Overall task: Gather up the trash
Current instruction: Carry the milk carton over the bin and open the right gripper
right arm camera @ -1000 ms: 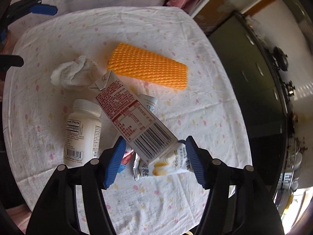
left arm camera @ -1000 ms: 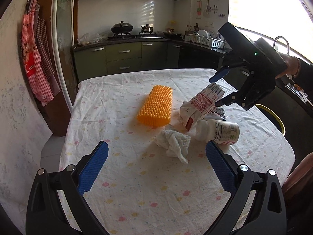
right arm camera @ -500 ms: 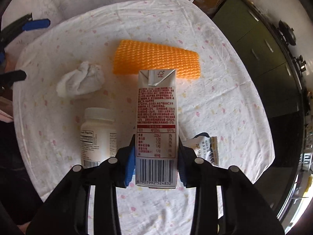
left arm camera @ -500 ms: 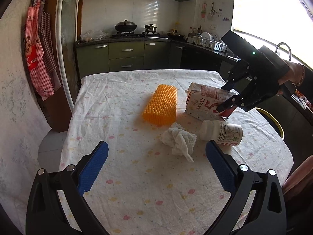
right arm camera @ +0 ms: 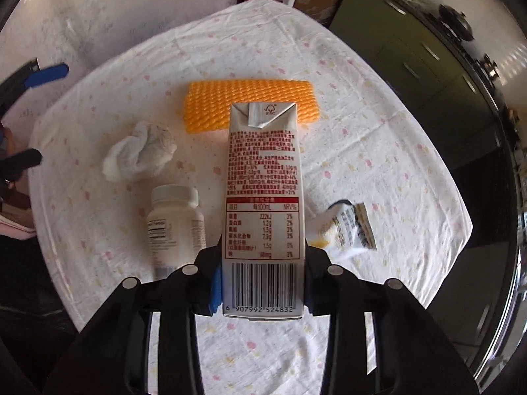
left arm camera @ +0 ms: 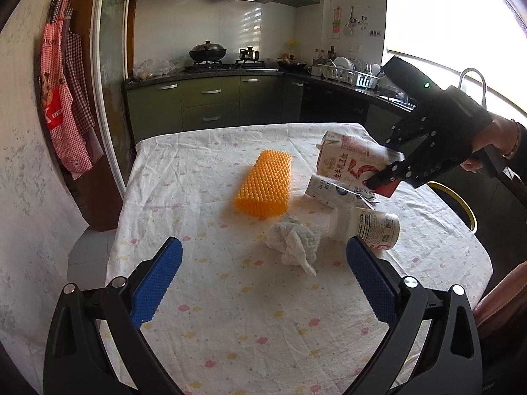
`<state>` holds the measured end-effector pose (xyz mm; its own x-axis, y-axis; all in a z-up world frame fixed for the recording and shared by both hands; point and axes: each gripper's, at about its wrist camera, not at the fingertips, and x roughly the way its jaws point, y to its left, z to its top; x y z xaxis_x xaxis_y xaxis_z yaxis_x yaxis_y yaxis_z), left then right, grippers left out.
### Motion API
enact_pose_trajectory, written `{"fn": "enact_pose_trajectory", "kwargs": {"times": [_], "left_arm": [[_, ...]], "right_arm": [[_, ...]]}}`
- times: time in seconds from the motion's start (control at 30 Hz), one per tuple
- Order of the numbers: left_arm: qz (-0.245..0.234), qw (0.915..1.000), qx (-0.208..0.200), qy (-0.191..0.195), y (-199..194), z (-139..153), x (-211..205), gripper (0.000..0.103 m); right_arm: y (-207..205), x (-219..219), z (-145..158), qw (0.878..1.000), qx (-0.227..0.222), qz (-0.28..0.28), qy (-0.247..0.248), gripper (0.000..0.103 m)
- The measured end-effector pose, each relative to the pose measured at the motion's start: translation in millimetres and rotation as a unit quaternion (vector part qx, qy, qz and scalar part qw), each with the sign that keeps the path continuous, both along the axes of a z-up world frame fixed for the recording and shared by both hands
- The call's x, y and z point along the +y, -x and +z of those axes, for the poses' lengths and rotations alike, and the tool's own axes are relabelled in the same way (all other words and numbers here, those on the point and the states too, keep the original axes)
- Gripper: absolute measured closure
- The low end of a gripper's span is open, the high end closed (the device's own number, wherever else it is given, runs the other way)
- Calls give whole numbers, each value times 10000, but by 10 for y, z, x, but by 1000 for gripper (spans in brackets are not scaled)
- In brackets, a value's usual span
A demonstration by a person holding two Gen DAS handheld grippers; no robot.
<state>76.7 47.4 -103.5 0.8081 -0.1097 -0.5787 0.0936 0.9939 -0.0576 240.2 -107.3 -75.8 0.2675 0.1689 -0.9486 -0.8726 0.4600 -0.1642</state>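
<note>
My right gripper is shut on a white and red milk carton and holds it above the table; the carton also shows in the left wrist view, gripped by the right gripper. On the floral tablecloth lie a crumpled white tissue, a white pill bottle on its side, an orange foam net sleeve and a crumpled snack wrapper. My left gripper is open and empty, low over the near table, in front of the tissue.
A bin with a yellow rim stands beyond the table's right edge. Green kitchen cabinets and a stove with a wok are behind. Aprons hang at the left wall.
My right gripper closed on the carton, lifted it off the table and raised it higher. The snack wrapper beneath it is now uncovered. My left gripper stayed open and shifted little.
</note>
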Motion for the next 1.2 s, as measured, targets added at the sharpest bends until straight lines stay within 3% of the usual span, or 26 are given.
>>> {"fn": "enact_pose_trajectory", "kwargs": {"times": [0.2,0.3,0.43,0.53,0.67,0.93,1.13,1.2], "left_arm": [[-186,9998,-74,-48,45,69,-140,5],[-313,9994,-104,-60,72,92,-220,5],[-518,9985,-118,-167,82,110,-391,5],[-623,9977,-142,-228,83,142,-519,5],[-765,9965,-162,-282,67,213,-702,5],[-997,9930,-181,-603,96,296,-1082,5],[-1145,9904,-139,-763,76,308,-1298,5],[-1199,9896,-125,-785,69,306,-1349,5]], "right_arm": [[199,-450,274,9960,-41,-733,-504,68],[240,-912,390,9875,-168,-1394,-719,68],[281,-1709,468,9630,-330,-2527,-880,68],[302,-2396,419,9333,-427,-3444,-926,68],[268,-3026,231,8999,-367,-4244,-933,68],[-29,-3688,-190,8631,-262,-4988,-741,68],[-349,-3888,-403,8528,-137,-5172,-705,68],[-385,-3943,-428,8518,-140,-5191,-695,58]]}}
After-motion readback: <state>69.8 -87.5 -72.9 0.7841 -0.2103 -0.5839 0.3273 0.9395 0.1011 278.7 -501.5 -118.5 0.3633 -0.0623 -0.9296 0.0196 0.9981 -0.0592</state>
